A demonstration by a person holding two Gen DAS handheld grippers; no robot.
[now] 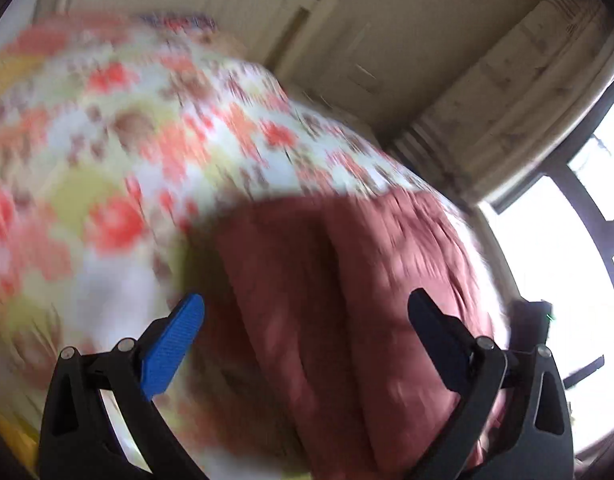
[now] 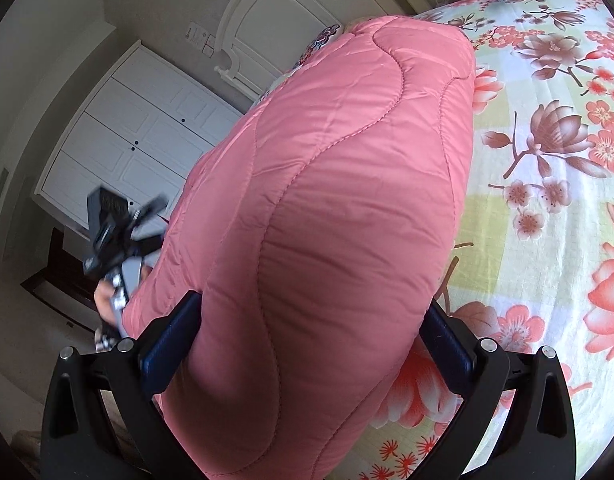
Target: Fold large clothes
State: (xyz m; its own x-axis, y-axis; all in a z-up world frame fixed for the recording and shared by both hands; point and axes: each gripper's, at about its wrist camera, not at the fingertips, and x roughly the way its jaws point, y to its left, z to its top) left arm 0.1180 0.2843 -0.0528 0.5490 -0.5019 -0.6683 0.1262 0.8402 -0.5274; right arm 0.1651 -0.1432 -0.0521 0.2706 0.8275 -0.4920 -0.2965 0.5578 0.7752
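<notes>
Right now my right gripper (image 2: 311, 312) has a thick fold of the pink quilted jacket (image 2: 327, 200) bulging up between its spread blue fingers (image 2: 169, 344); both pads press into the padding, so I read it as clamped on the jacket. From there the garment runs toward 12 o'clock over the floral bedsheet (image 2: 547, 160), which fills the side from 1 to 5 o'clock. My left gripper (image 2: 119, 240) shows at 9 o'clock, beside the jacket's edge, in front of the white wardrobe (image 2: 127, 136). The left wrist view is badly blurred: the left gripper (image 1: 307, 312) is spread wide, holding nothing, with the jacket (image 1: 347, 272) lying just ahead between its fingers, from 12 to 1 o'clock.
</notes>
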